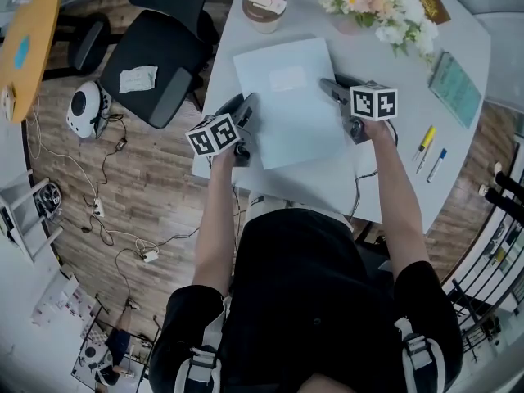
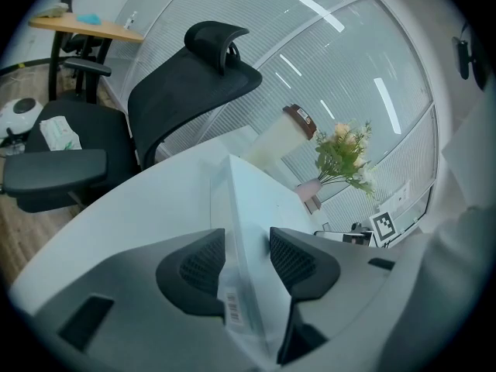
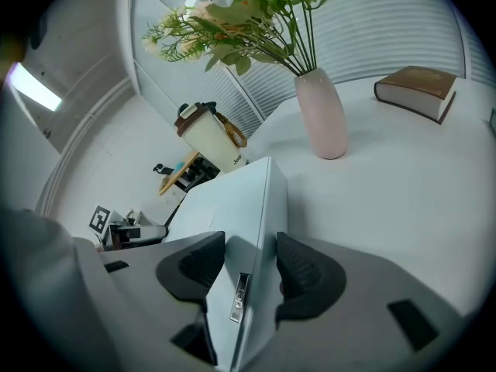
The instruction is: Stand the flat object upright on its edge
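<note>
Forearms reach out from the near edge of the tabletop (image 1: 229,31), both slanting downward, with the left gripper (image 1: 250,105) clamped on the left edge of the box (image 1: 291,105) and the right gripper (image 1: 329,88) clamped on its right edge. Pale blue-white, thin and flat, the box sits at the middle of the tabletop with a small barcode label on its left edge and a silver tag on its right. Beyond it stand a lidded cup (image 1: 264,6), a vase of flowers (image 1: 377,2) and a brown book (image 1: 430,2); a green notebook (image 1: 454,87) and two pens (image 1: 426,142) lie far right, and a black chair (image 1: 155,56) stands left of the tabletop.
</note>
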Demonstrator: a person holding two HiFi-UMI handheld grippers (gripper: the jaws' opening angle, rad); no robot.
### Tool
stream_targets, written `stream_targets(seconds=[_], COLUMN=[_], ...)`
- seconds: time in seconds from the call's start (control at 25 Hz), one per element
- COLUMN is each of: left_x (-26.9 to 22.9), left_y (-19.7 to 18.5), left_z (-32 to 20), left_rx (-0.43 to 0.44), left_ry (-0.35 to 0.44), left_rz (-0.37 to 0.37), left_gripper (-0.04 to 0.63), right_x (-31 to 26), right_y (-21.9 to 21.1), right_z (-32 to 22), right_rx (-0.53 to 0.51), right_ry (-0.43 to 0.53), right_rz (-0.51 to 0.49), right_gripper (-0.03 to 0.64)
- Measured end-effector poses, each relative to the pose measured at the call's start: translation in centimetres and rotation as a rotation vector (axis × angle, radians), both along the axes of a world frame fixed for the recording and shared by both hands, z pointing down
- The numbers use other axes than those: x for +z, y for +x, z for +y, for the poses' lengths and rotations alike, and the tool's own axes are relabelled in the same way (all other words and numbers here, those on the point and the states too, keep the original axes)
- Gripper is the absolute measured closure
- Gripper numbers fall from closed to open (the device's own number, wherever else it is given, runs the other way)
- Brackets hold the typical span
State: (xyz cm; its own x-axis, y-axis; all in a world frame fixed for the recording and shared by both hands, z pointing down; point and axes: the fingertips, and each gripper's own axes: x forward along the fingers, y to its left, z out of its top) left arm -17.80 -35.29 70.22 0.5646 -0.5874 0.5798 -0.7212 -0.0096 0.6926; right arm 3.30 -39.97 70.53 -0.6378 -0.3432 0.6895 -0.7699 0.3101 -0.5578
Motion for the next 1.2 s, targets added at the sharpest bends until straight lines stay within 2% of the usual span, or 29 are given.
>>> stream_targets(seconds=[0.6,1.2], left_x=[-1.9,-9.0], left_y=[-0.1,0.4], left_z=[0.5,1.6], left_rx=[-0.008,0.023], left_ry=[0.026,0.18], left_rz=[-0.041,-0.083], left_gripper=[0.416,0.417], right_x=[-1.8,-7.6], right_y=[-0.4,0.1], right_z=[0.4,2.8], right_rx=[-0.003,0.02], right_ry=[0.036,0.15], right_rz=[-0.015,-0.079], right_gripper=[0.403,0.407])
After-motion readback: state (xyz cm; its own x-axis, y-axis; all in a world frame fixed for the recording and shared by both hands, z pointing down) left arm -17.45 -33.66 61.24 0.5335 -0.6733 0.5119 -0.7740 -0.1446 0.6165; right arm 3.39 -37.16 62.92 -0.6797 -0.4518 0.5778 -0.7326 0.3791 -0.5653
